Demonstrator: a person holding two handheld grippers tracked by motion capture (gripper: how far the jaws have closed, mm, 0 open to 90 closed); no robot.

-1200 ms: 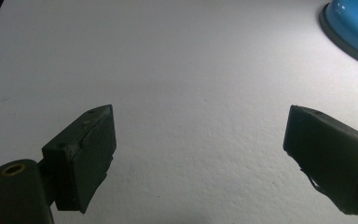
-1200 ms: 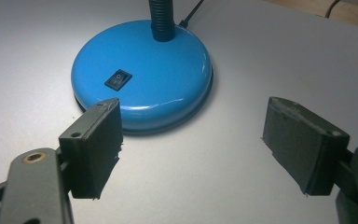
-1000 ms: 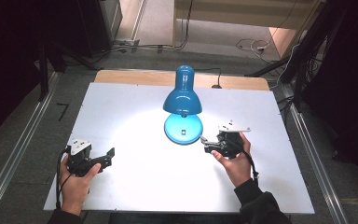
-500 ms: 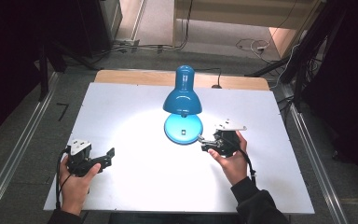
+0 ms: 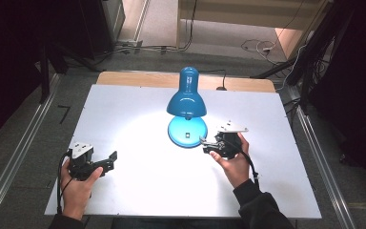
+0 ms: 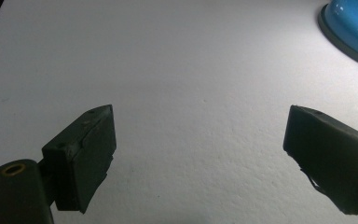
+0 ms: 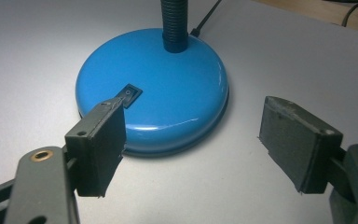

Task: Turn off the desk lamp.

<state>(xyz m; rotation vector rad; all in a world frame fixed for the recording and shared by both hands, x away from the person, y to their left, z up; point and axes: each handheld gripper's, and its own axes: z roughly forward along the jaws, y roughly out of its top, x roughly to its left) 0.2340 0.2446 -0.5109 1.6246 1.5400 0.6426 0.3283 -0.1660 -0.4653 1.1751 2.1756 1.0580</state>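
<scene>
A blue desk lamp stands at the middle back of the white table (image 5: pixel 138 186), lit, its shade (image 5: pixel 187 101) bent over its round base (image 5: pixel 178 135). My right gripper (image 5: pixel 204 144) is open just right of the base, jaws pointing left at it. In the right gripper view the base (image 7: pixel 168 100), with its black rocker switch (image 7: pixel 129 95) and black gooseneck (image 7: pixel 174 23), lies just beyond the open right gripper (image 7: pixel 191 144). My left gripper (image 5: pixel 110 161) is open at the front left, holding nothing. The left gripper (image 6: pixel 200 154) faces bare table, with the base's edge (image 6: pixel 354 23) far off.
The lamp's black cable (image 5: pixel 221 81) runs off the back edge over a wooden strip (image 5: pixel 124 78). A bright pool of light (image 5: pixel 143 131) falls left of the base. Metal rails (image 5: pixel 21 152) run along both sides of the table.
My right gripper has slid a little to the left, closer to the lamp base. The left gripper has stayed where it was.
</scene>
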